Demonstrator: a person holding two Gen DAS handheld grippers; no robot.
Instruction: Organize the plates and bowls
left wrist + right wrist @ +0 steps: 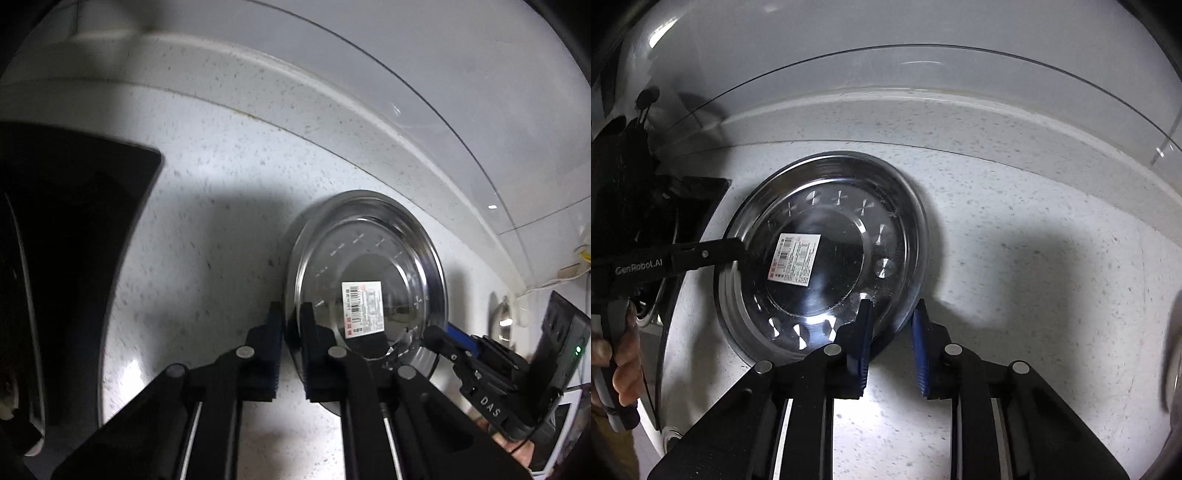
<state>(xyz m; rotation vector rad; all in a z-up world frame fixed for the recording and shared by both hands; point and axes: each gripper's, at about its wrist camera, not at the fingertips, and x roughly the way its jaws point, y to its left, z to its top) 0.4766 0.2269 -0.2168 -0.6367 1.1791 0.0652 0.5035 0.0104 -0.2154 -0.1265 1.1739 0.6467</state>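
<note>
While the left wrist view is looking along the counter (207, 229), the left gripper (291, 325) is pinching the near left rim of a glass bowl (369, 273) between its fingers (275, 332), one finger lying outside the rim and the other inside. The glass bowl is nesting in a steel plate (436, 266), which is sitting on the speckled white counter close to the raised back edge. A white barcode label (364, 308) is showing through the bottom of the bowl. At the right, the right gripper (439, 341) is reaching in to the far side of the bowl, and its grip cannot be judged from here. A dark stovetop (74, 240) is filling the left edge.

From the right wrist view, the right gripper (892, 321) is straddling the near right rim of the bowl (827, 243), its blue fingers (864, 332) parted with a visible gap, not clamping the glass. The plate (916, 206) is lying underneath, flat on the counter (1034, 258). The left gripper (737, 251) is coming in from the left, clenched on the opposite rim, with the label (795, 258) just beside it.
</note>
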